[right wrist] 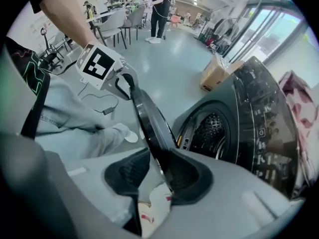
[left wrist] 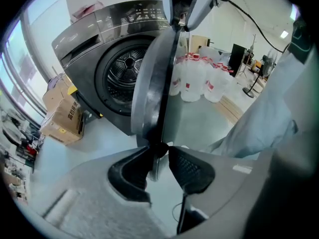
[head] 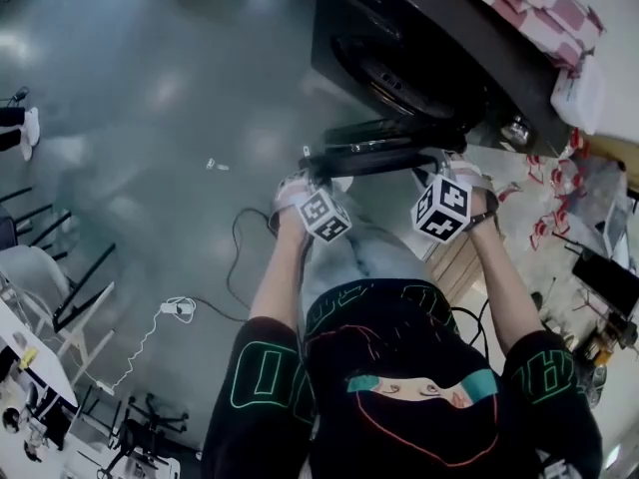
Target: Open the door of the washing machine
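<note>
Nearest are the person's two forearms, reaching steeply down over pale jeans, with one tool in each hand. The left tool (left wrist: 159,156) sits on the outer end of the door (left wrist: 158,78). The door's rim runs straight up between its jaws, and they look closed on it, one pad against the dark rim and the other close up on the opposite face. The right tool (right wrist: 158,158) is further along the same rim, at the end nearer the machine. Its jaws stand apart around the rim. One pad lies against the dark edge and the other is clear of it with a gap showing, so this tool straddles the door without clamping it.

The door hangs well out from the washing machine (head: 439,38). Seen edge-on from above, it stands roughly square to the machine's front. Behind it the drum opening (left wrist: 127,63) is fully uncovered, and its perforated steel wall is plain to see.

Past the machine, cardboard boxes (left wrist: 62,111) stand on the floor (head: 150,88) at one side and white bottles (left wrist: 199,83) at the other.

By my reading the task is as good as done: the latch is free and the door is swung wide. At most a little more swing is left, then letting go with the left tool.
</note>
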`<state>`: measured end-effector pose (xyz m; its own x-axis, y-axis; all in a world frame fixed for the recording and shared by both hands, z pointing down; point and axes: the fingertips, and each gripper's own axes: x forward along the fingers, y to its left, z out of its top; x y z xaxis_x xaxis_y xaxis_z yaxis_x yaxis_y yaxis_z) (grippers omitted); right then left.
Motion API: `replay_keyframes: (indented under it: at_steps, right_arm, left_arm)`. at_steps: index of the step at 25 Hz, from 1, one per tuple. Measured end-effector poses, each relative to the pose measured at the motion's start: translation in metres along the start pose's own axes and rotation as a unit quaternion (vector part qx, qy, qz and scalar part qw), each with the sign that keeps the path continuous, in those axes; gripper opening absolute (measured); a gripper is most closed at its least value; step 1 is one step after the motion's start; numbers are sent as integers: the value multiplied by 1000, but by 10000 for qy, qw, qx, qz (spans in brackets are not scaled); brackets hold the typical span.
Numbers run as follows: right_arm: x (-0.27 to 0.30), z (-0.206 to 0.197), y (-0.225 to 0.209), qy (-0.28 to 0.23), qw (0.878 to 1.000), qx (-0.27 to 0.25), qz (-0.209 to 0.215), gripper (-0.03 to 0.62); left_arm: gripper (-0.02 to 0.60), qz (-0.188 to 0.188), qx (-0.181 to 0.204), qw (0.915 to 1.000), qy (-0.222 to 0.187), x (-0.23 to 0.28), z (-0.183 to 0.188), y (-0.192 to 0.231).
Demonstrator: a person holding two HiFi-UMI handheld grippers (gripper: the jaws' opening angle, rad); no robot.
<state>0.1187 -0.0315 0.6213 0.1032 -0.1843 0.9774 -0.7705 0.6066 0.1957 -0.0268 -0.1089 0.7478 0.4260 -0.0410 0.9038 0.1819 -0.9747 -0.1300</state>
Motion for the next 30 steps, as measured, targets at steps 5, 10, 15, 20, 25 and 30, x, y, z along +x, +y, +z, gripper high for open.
replay_keyframes:
  at_steps: [5,10,15,20,25,30]
  right_arm:
    - [-6,-12,24,-149,9991,-330,-238,129]
    - [-11,-26,45,-225,9959,-748,-451,130]
    - [-16,-39,65,-221,9914,-1210,-444,130]
    - [-21,-61,81,-249,9844,-1715,-302,130]
    - [-22,-77,92,-610,9749,-2132,-173,130]
    - [-25,-88,98,-1258,9592,-2521,-213,129]
  left_arm:
    - [126,348,-267,9990,-83,-12,-7,-42]
    - [124,575,-690,9960,0,-20,-9,-88]
    - [120,656,-1158,9905,353,-25,-14,-133]
    - [118,687,-1706,9815,525,-28,-5,-176]
    - [121,825,-2124,9702,827,-25,-1,-208]
    - [133,1122,-2579,9506,1315,-24,3,-229]
